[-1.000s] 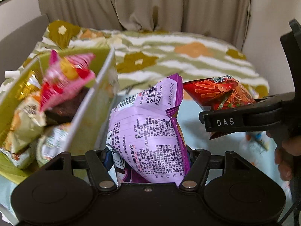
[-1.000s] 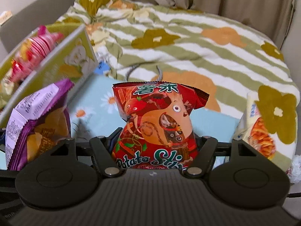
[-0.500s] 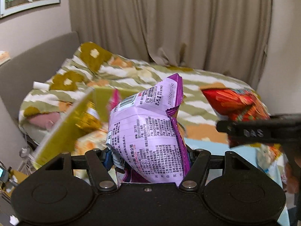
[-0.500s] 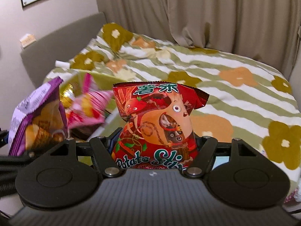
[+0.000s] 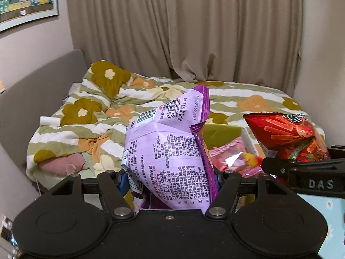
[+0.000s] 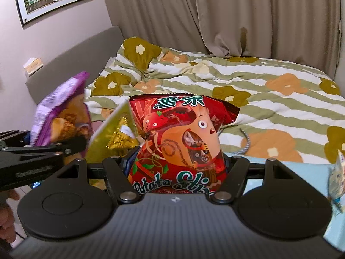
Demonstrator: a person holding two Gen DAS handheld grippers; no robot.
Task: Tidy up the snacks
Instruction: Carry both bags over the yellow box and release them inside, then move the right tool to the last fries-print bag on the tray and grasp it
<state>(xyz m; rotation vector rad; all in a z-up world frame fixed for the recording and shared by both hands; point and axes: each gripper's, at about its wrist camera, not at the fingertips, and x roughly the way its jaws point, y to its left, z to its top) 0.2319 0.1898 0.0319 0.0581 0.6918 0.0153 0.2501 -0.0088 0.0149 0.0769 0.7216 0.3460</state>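
Pinching purple packet [image 5: 170, 153] upright in left gripper [image 5: 172, 185], red potato-stick bag [image 6: 179, 142] upright in right gripper [image 6: 175, 172]; green box [image 5: 220, 129] ahead between both, left nearer.

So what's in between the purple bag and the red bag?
In the left wrist view, a green box with a pink snack packet in it shows between the purple bag and the red bag.

Left black two-finger gripper [image 5: 170, 181] clamped on a snack bag; right black two-finger gripper [image 6: 175, 168] likewise, held side by side.
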